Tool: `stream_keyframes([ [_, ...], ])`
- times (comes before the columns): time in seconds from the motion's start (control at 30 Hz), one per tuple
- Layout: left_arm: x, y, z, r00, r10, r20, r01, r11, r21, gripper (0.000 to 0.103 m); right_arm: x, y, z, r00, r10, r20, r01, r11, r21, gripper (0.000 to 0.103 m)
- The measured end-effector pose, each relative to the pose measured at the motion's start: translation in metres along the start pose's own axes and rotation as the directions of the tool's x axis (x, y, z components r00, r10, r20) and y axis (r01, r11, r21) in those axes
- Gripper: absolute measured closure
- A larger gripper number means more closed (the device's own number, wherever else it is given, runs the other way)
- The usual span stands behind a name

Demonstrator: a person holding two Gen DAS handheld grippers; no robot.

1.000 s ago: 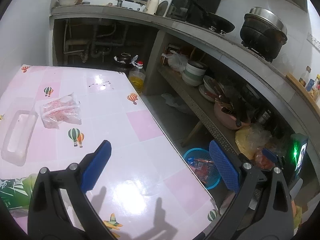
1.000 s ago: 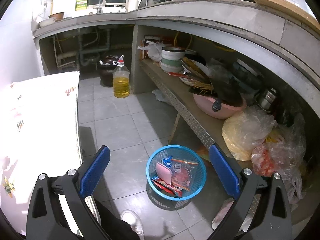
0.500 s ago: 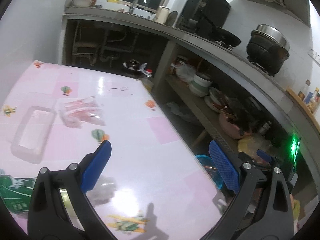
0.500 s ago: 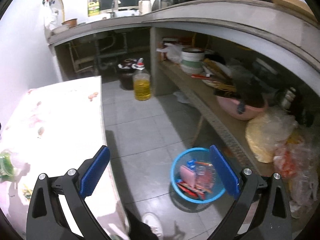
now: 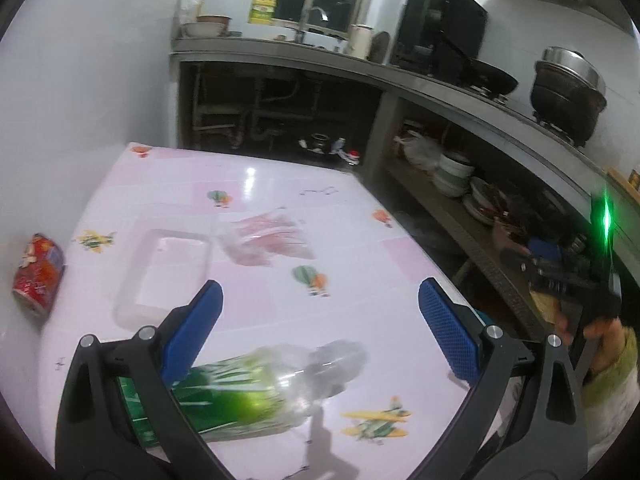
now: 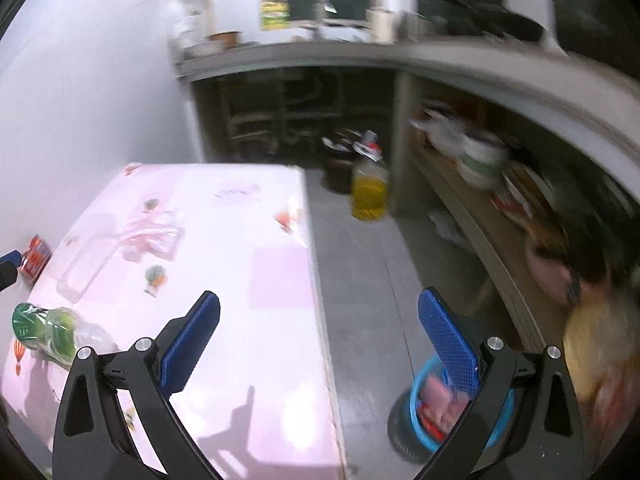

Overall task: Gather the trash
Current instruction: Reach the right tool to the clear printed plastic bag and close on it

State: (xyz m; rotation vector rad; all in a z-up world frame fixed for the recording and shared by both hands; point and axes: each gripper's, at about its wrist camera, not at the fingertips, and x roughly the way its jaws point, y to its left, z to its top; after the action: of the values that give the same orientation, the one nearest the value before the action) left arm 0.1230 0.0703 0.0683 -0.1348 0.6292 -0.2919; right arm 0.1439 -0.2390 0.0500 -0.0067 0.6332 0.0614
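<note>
The left gripper (image 5: 320, 332) is hovering, fingers wide, over the bottle (image 5: 248, 396) lying below them on the bench (image 5: 260, 184); it should straddle the body before closing. The right gripper (image 6: 320, 336) is also gaping empty.

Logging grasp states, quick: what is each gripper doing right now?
Left gripper: open, empty, over the bottle.
Right gripper: open, empty.
</note>
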Motion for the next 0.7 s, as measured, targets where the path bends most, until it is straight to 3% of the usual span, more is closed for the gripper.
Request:
stream_keyframes([
  [0.17,-0.014,0.031,-0.001,0.999,0.036,0.011,-0.035,0.996,-0.083,0.009,0.037,0.057,0.044,0.99,0.143,0.013,-0.139,0.975,-0.172,0.007],
  [0.27,-0.02,0.044,-0.004,0.999,0.048,0.014,-0.046,0.993,-0.112,0.009,0.069,0.097,0.066,0.971,0.236,-0.032,-0.235,0.923,-0.304,0.007],
  [0.33,-0.025,0.051,-0.004,0.998,0.062,0.021,-0.059,0.99,-0.125,0.009,0.09,0.125,0.075,0.958,0.28,-0.057,-0.279,0.87,-0.407,0.007],
  [0.43,-0.03,0.059,-0.006,0.997,0.076,0.021,-0.072,0.986,-0.148,0.009,0.125,0.175,0.083,0.922,0.363,-0.134,-0.368,0.715,-0.594,0.007],
  [0.47,-0.032,0.062,-0.006,0.996,0.082,0.019,-0.078,0.985,-0.156,0.009,0.132,0.187,0.084,0.915,0.372,-0.158,-0.384,0.682,-0.623,0.007],
  [0.57,-0.037,0.072,-0.01,0.995,0.096,0.017,-0.091,0.978,-0.187,0.009,0.166,0.221,0.093,0.883,0.385,-0.268,-0.462,0.619,-0.635,0.007],
  [0.7,-0.041,0.08,-0.012,0.994,0.112,0.011,-0.108,0.974,-0.198,0.009,0.199,0.25,0.099,0.821,0.426,-0.381,-0.572,0.598,-0.562,0.007],
])
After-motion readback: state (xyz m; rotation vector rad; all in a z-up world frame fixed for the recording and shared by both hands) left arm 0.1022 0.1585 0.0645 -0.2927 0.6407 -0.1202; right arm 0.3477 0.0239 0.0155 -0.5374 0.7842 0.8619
